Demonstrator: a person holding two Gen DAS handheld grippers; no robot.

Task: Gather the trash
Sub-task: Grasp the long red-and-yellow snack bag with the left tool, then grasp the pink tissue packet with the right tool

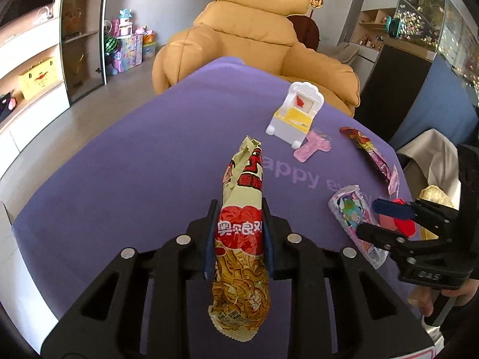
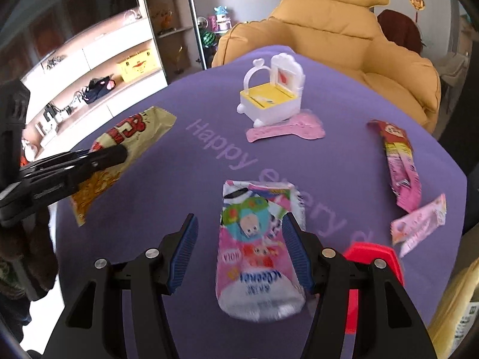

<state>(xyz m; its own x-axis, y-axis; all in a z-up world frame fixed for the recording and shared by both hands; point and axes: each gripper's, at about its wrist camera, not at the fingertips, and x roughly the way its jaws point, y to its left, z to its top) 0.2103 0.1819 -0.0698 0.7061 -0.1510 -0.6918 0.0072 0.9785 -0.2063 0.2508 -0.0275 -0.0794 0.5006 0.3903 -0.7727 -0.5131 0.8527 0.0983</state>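
My left gripper is clamping the noodle packet; my right gripper is hanging, jaws apart, around the pink wrapper on the table.

Yellow noodle wrapper lifted, pink wrapper flat on purple cloth

White toy cart on purple cloth; tan armchair behind, seemingly leather

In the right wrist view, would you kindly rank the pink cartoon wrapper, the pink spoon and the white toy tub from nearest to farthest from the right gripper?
1. Pink cartoon wrapper: on the purple cloth between the open right gripper fingers.
2. Pink spoon: farther up the cloth, ahead.
3. White toy tub: just behind the spoon, nearest the sofa.
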